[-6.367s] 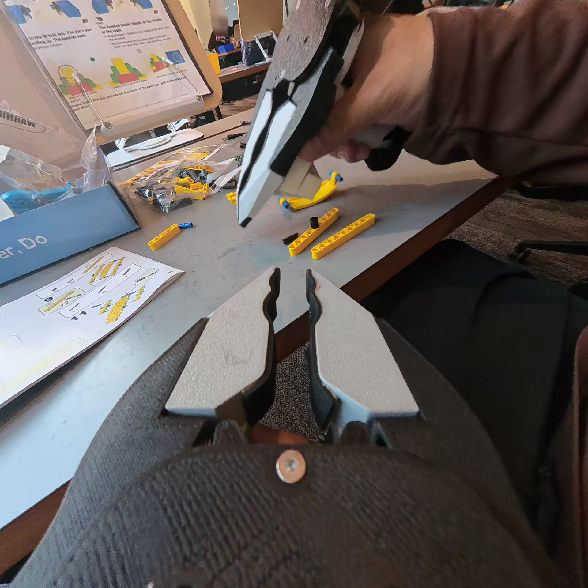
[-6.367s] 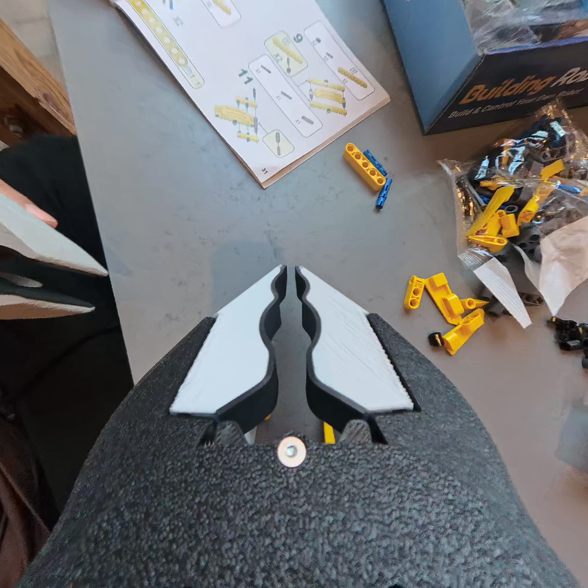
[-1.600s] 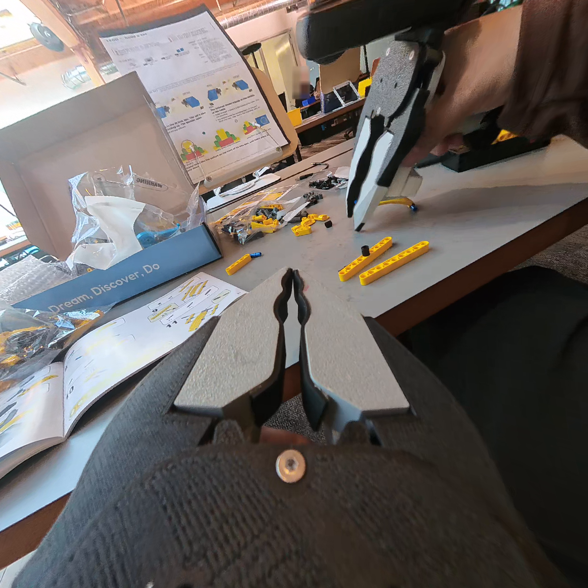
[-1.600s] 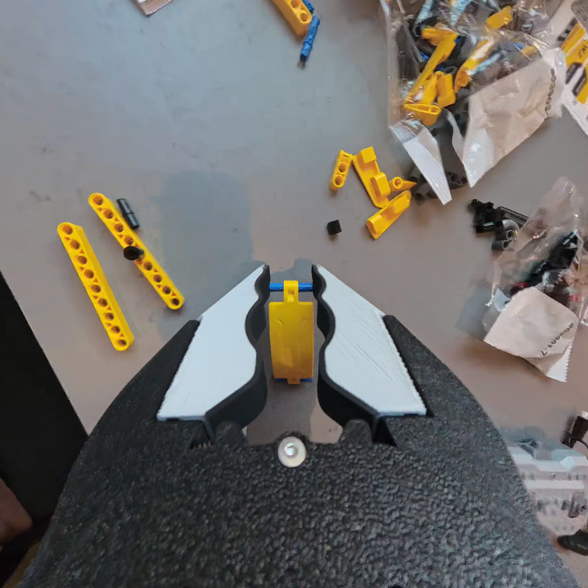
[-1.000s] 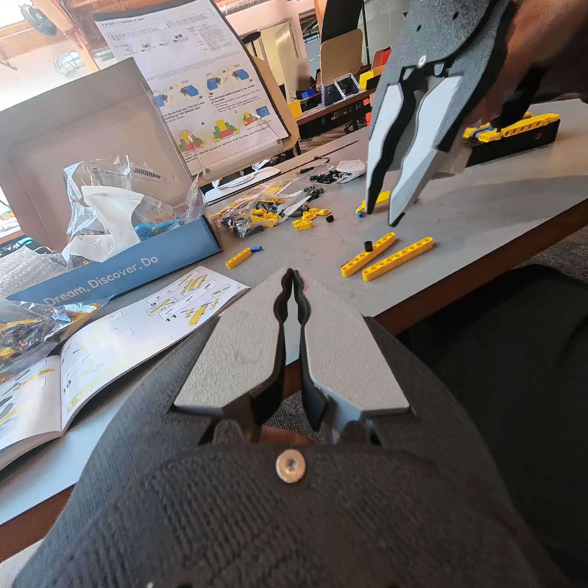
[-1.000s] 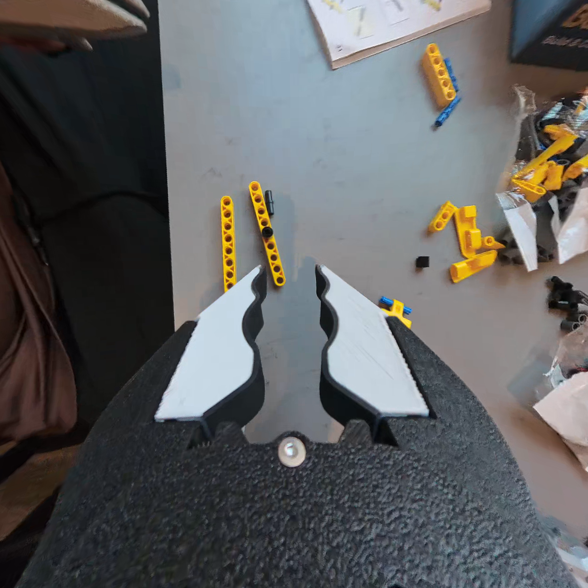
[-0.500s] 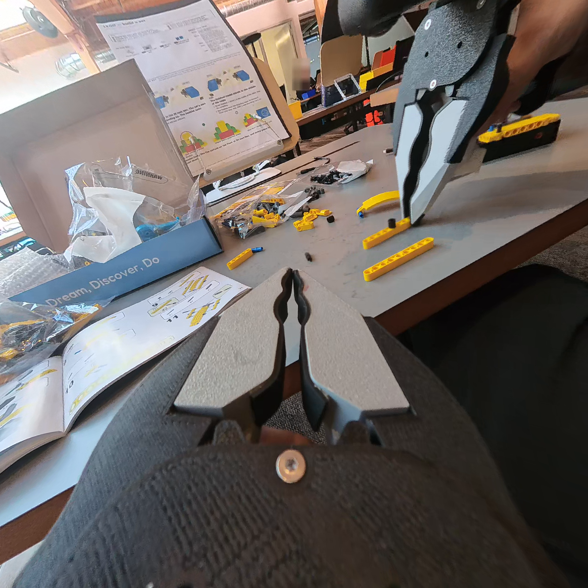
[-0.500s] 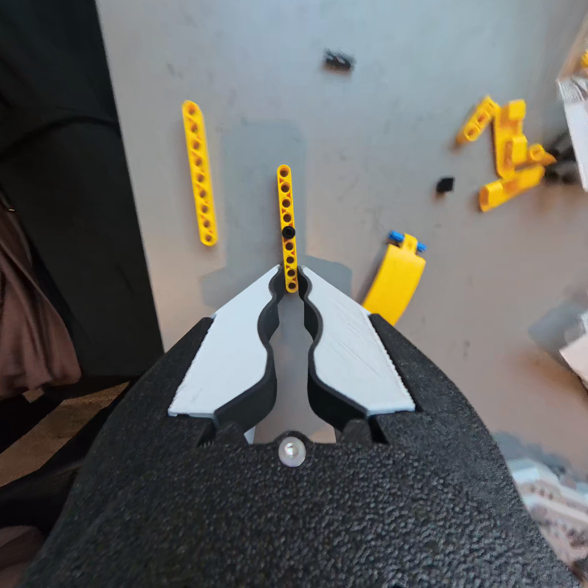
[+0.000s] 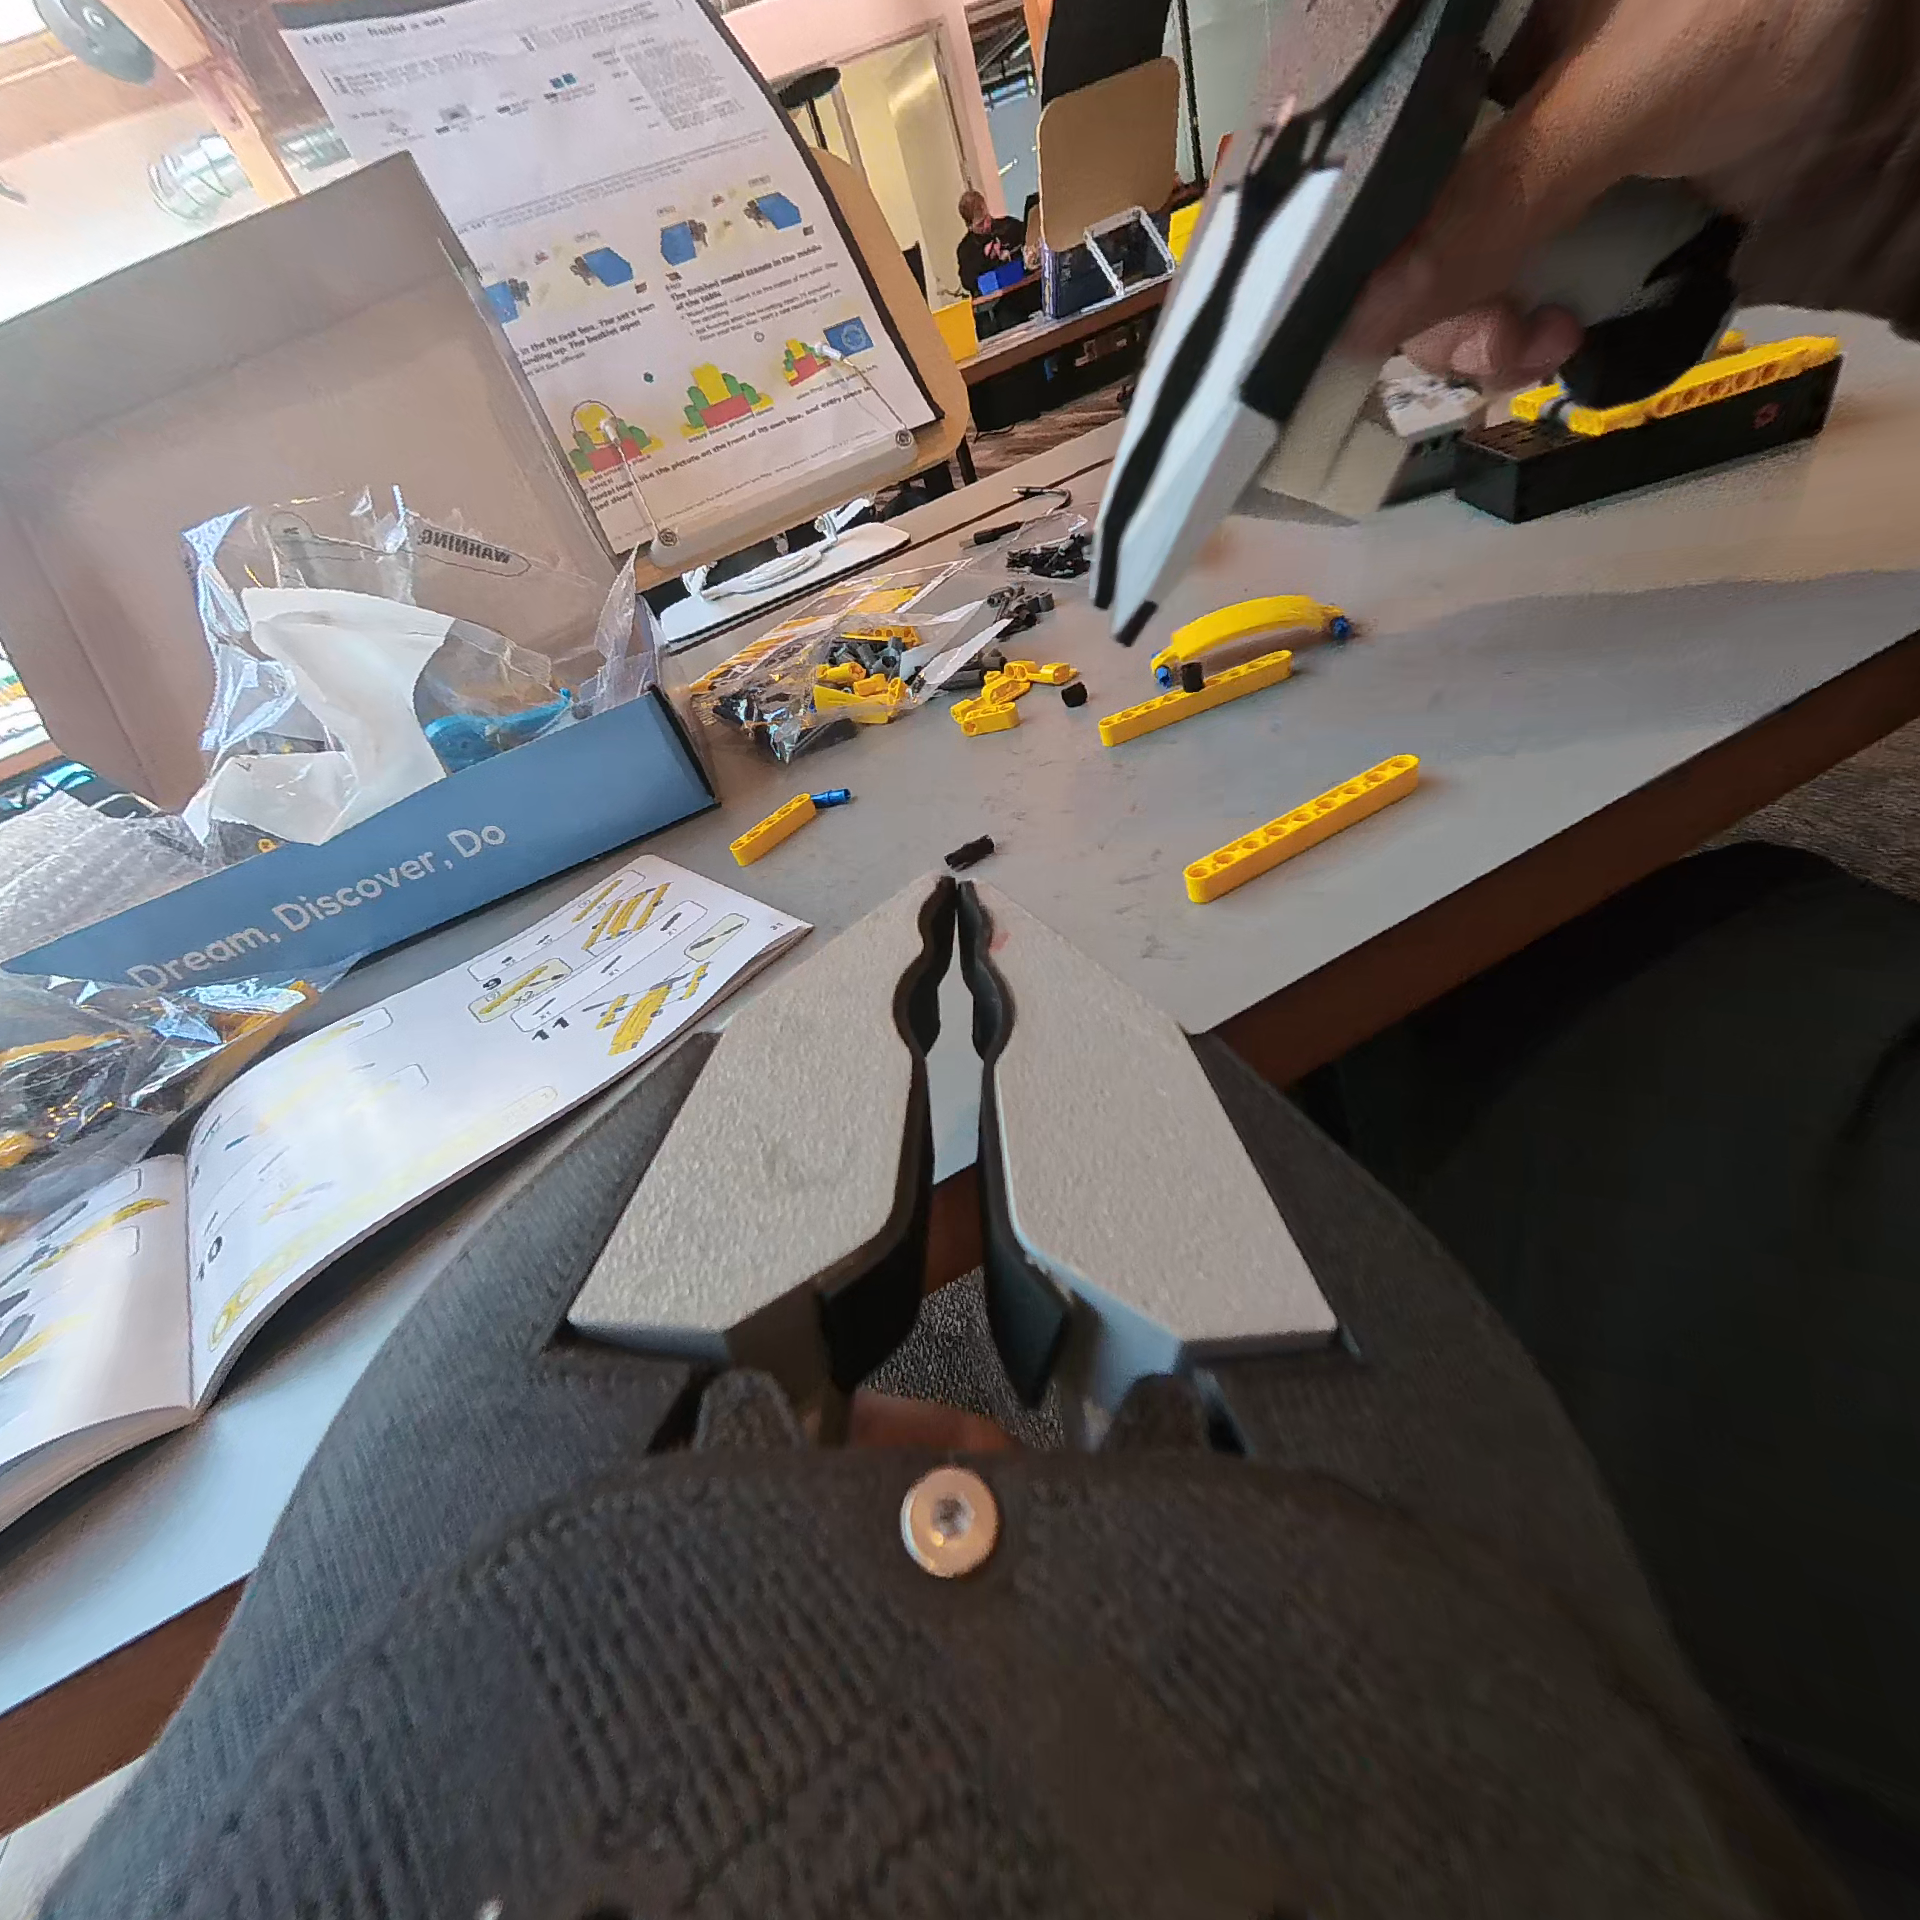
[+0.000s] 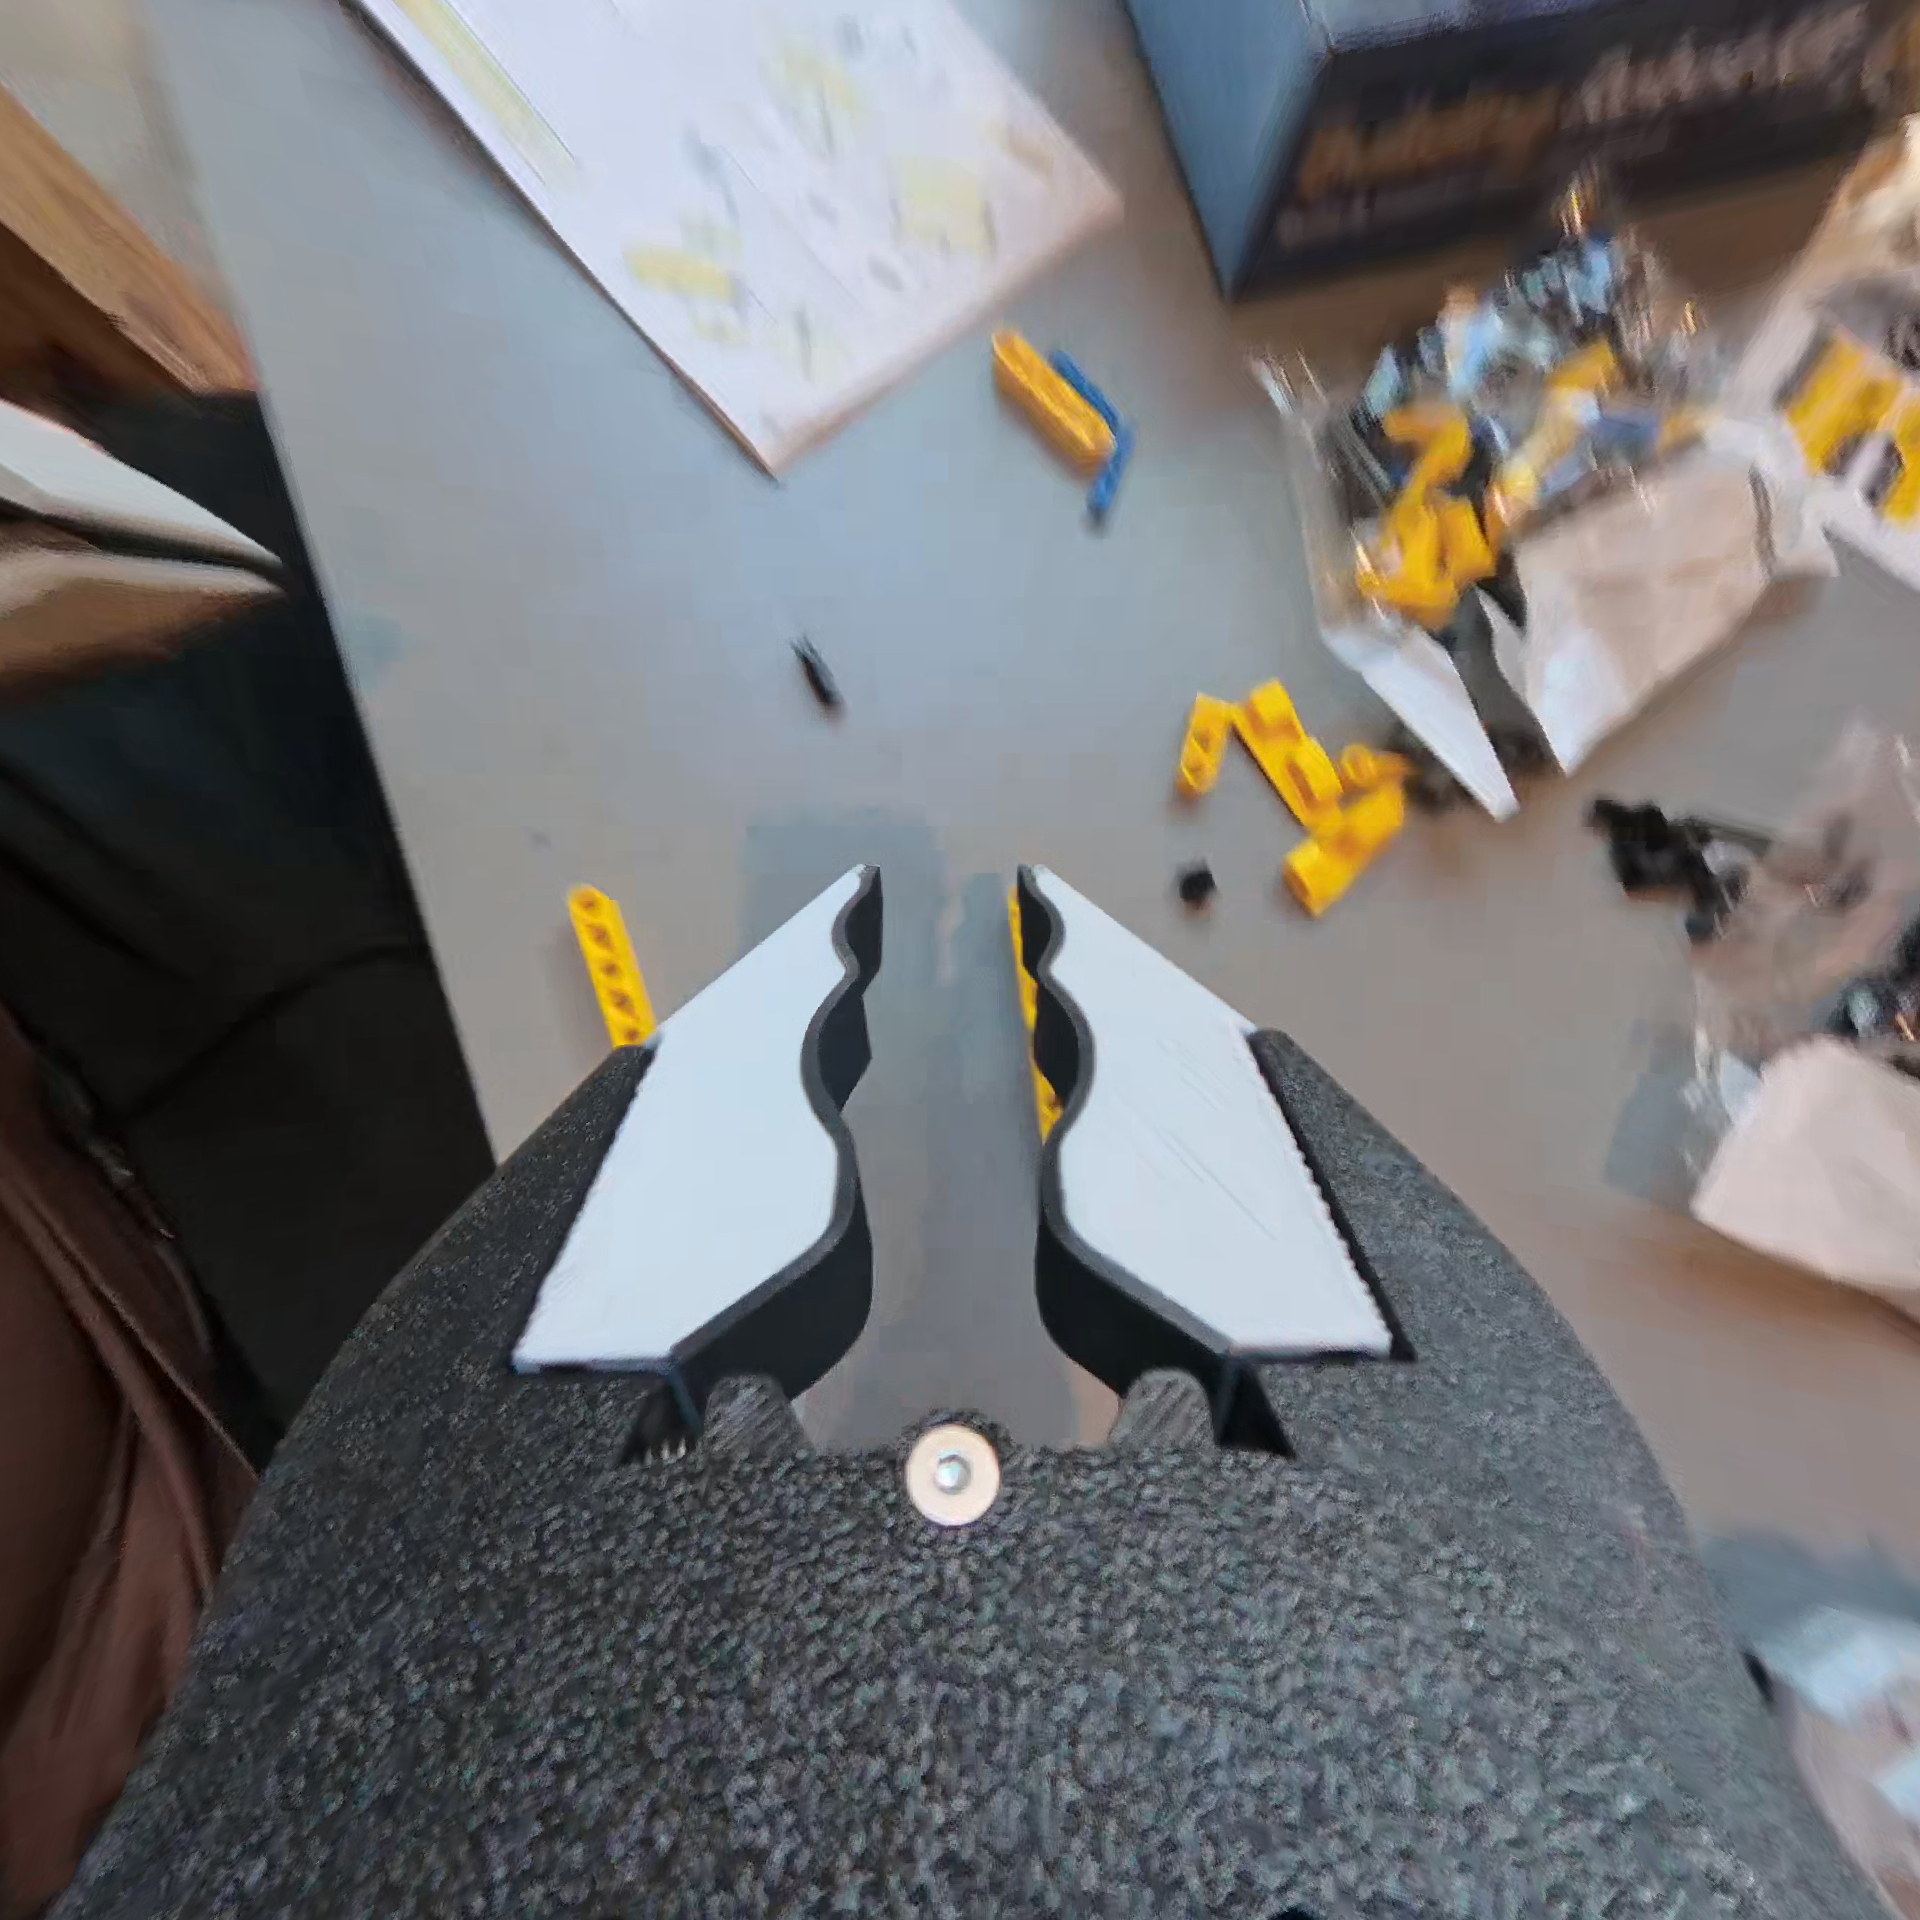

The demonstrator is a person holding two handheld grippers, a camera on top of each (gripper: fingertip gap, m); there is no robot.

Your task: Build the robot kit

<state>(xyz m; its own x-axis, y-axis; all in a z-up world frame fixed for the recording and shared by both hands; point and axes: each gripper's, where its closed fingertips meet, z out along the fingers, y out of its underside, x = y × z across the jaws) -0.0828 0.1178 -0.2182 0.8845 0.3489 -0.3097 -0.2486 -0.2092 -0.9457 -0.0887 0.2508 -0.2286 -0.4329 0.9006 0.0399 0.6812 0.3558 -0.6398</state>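
Fingers on the left gripper (image 9: 956,891) are pretty much pinched together at the tips, only a sliver of gap between them, nothing caught in there. It hangs at the near edge of the grey table (image 9: 1558,644), tips pointing toward a tiny black pin (image 9: 968,852) lying just ahead, not touching it. Off to its left lies an open instruction booklet (image 9: 436,1049), and behind that a blue box (image 9: 416,842) with crinkly plastic bags stuffed in it. The right gripper (image 10: 948,888) is a different story: fingers spread with a clear gap, empty, held up above the table. Under its right finger a yellow holed beam (image 10: 1029,997) peeks out, mostly hidden, and a second yellow beam (image 10: 611,966) lies to the left near the table edge. In the left wrist view that right gripper (image 9: 1127,613) hangs tilted over a curved yellow piece (image 9: 1247,623) and the beam with a black peg (image 9: 1193,675) standing in it, apart from both. A short yellow beam with a blue pin (image 10: 1060,416) lies further out, and a little pile of yellow connectors (image 10: 1299,790) lies near an open bag of parts (image 10: 1507,499). The right view is blurry, so the small stuff is hard to make out.
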